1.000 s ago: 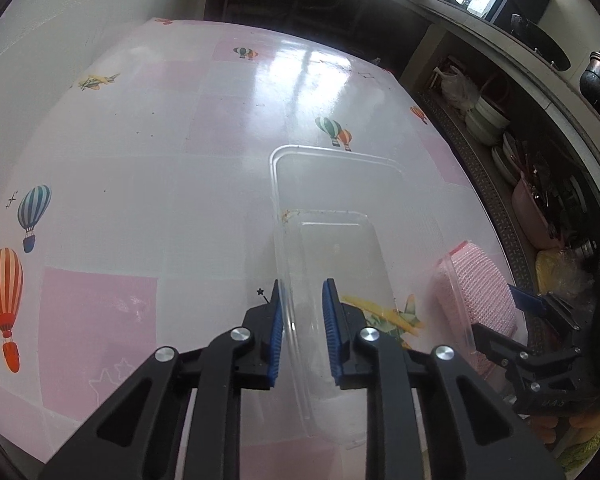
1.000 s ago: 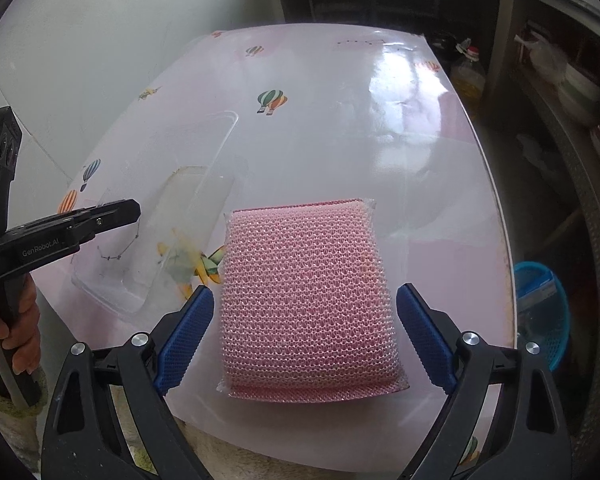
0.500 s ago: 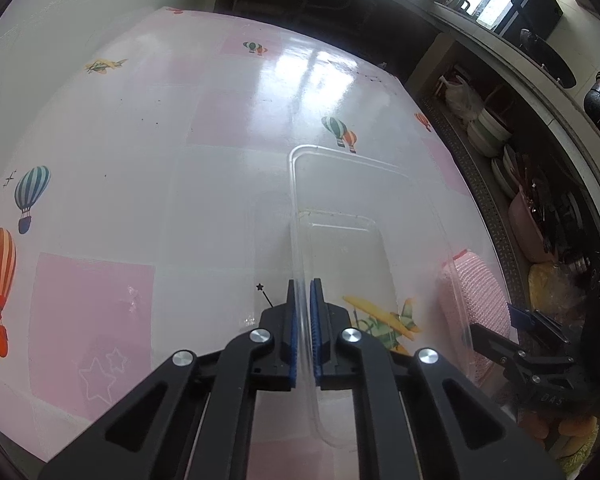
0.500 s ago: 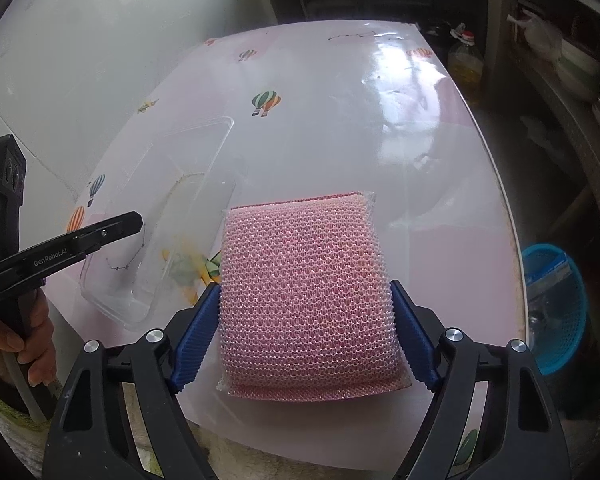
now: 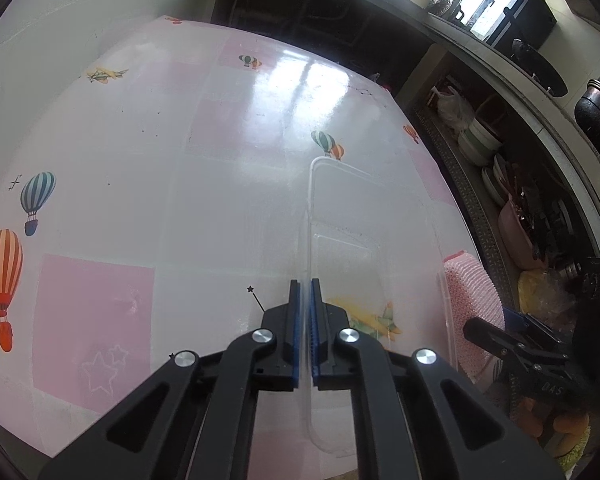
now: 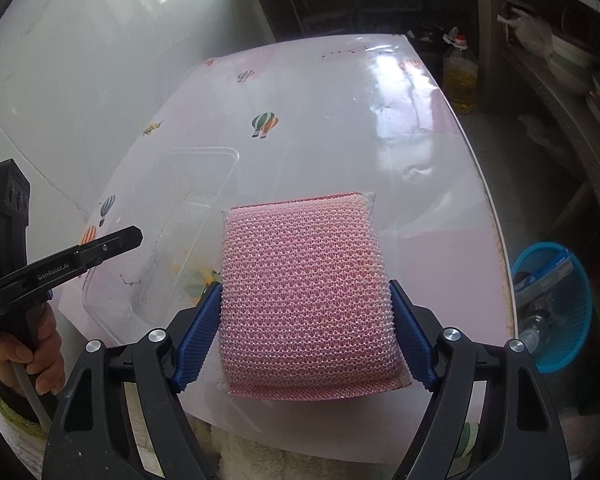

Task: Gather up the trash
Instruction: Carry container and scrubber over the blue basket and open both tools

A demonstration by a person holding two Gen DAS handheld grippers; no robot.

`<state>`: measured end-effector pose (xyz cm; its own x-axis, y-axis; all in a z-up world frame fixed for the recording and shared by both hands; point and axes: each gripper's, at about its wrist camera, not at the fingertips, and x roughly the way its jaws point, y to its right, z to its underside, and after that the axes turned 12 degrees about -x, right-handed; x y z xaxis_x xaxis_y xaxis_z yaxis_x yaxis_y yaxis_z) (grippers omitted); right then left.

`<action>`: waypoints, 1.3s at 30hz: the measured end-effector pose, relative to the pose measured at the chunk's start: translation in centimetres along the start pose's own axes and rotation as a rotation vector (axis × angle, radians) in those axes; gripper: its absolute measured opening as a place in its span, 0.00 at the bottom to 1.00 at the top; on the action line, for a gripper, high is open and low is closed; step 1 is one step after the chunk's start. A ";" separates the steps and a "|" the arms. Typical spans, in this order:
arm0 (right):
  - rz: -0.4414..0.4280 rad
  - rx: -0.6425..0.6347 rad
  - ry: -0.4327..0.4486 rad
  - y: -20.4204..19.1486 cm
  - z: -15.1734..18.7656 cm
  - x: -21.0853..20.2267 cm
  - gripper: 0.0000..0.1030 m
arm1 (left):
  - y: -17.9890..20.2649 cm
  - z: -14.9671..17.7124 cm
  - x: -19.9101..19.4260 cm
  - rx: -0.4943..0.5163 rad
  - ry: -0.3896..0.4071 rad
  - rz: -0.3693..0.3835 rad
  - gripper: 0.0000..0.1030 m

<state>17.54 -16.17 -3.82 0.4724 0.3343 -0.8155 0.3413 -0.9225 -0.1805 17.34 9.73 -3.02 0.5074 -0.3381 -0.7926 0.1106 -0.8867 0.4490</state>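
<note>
I have both tongs loaded, and each grip carries its own risk. My left gripper (image 5: 305, 320), at the bottom centre of its view, is pinched almost fully closed on the thin left rim of the clear plastic container (image 5: 374, 248), which lies on the balloon-print tablecloth (image 5: 148, 184) just right of centre. That wall is slick and flexible. If I lift from one long edge, I judge the tub could twist, slip out from between the pads, or swing into the sponge beside it.

My right gripper (image 6: 305, 332) stands wide, its blue pads (image 6: 198, 340) pressing both sides of the pink mesh scouring sponge (image 6: 306, 296), which fills the lower centre of the right view near the table's front edge. The jaws have just closed in on it. The sponge is soft and seems to sit in a clear wrapper, so I expect it may squash or slide free if I tilt quickly. The blue basket (image 6: 552, 304), at the right edge on the floor, looks like the drop point. Since it sits low and off to the side, a hurried release could miss it.

Counted: one container, one sponge, one basket already holding some rubbish, two grippers, and one hand (image 6: 32, 344) visible at lower left.
</note>
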 end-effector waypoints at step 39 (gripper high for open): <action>0.160 1.073 0.145 30.8 25.9 -6.0 0.74 | 39.7 12.0 26.2 0.660 -0.488 -0.057 0.04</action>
<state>4.17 -51.59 -18.73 0.5638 0.1506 -0.8120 -0.5846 -0.6217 -0.5212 24.79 -38.06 -10.89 0.0705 -0.2507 -0.9655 -0.4773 -0.8584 0.1880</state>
